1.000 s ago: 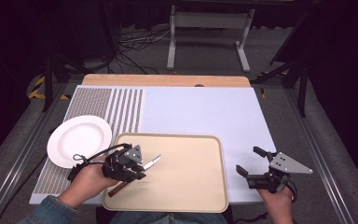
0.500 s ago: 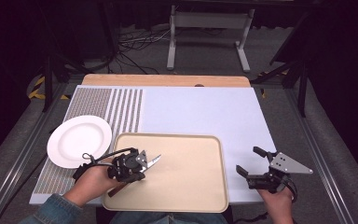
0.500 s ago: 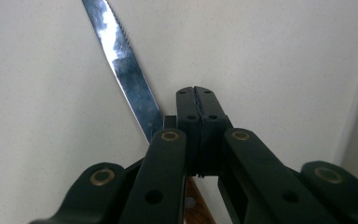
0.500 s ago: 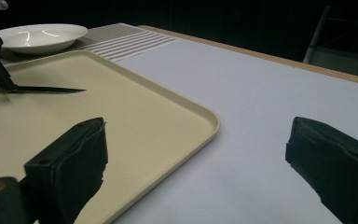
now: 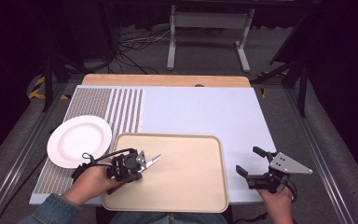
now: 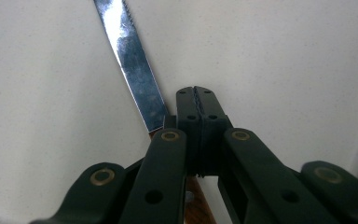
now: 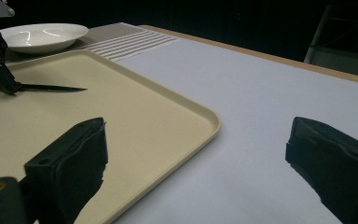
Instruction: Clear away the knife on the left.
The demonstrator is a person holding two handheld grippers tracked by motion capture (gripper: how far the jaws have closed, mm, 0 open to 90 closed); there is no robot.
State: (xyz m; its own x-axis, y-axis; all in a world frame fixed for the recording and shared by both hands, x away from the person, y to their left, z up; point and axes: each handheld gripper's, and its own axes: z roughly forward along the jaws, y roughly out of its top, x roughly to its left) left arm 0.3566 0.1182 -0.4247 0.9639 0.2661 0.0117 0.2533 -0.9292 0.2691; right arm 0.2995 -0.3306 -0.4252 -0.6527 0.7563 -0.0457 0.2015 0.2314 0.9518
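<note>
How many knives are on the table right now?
1. The knife lies on the left part of the beige tray, blade pointing right, at the left tongs. None other visible.

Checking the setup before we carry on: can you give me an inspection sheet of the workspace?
Surface: white table mat, striped patch at its left.
Job's things: steak knife lying on the beige tray; white plate beside the tray, empty.
Clutter: nothing seen.
Grippers: left gripper shut, its fingers beside the knife's handle end, not around it; right gripper open over the mat, right of the tray.
Cables: black cable trailing from the left gripper.
Surroundings: dark floor, metal stand behind.
</note>
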